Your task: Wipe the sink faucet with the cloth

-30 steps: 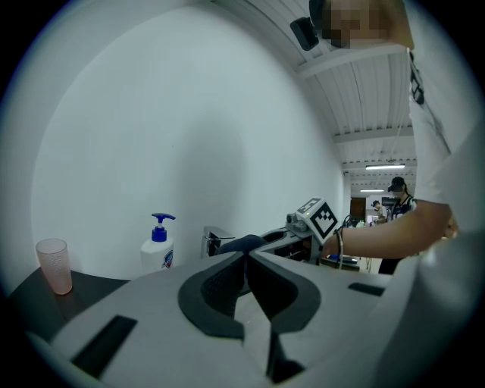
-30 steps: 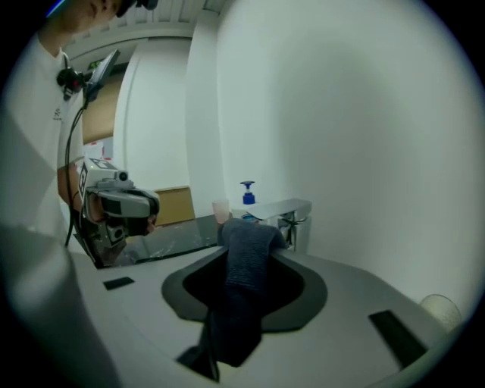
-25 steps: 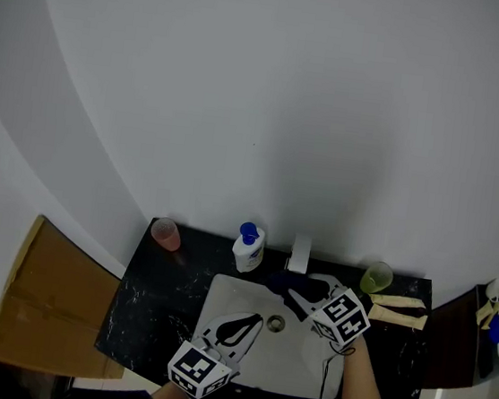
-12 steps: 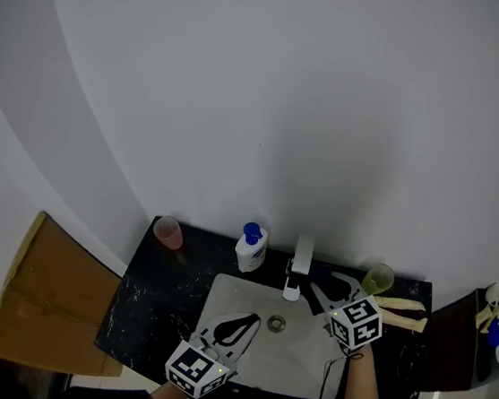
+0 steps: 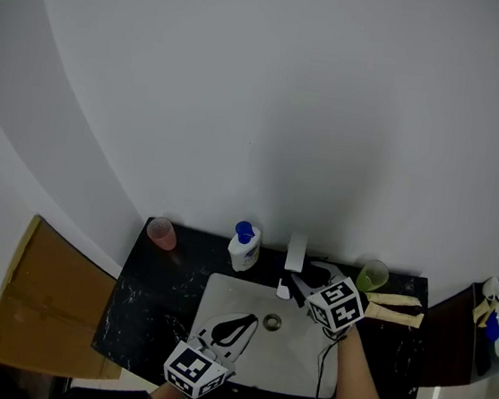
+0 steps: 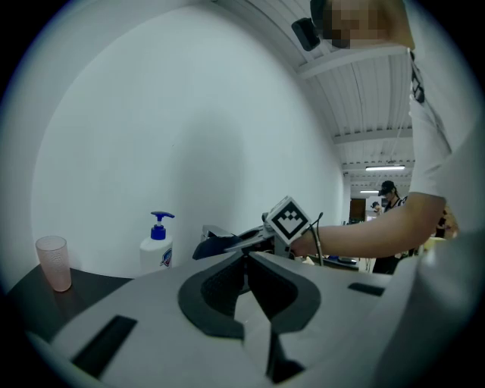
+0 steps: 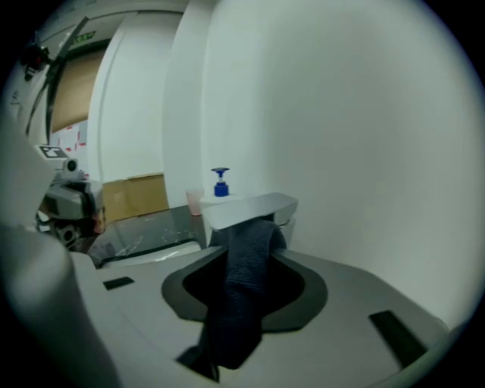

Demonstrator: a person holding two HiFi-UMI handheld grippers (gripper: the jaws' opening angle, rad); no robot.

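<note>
At the far left a cardboard box [image 5: 47,305] stands beside the black tabletop [image 5: 141,312]. A pink cup [image 5: 162,232] sits at the tabletop's back left corner, with a soap bottle [image 5: 243,248] further right, just behind the white sink [image 5: 219,303]. The left claw [image 5: 251,321] hangs over the sink's front left part with its jaws closed together and nothing between them; it is well apart from the faucet. The faucet [image 5: 295,252] stands at the middle of the sink's back rim. The right claw [image 5: 304,282] is just beside its spout, gripping a dark cloth [image 7: 246,280]. The cloth's upper end lies against the underside of the spout, and the rest hangs down between the jaws. A green cup [image 5: 372,276] stands to the right of the faucet.
</note>
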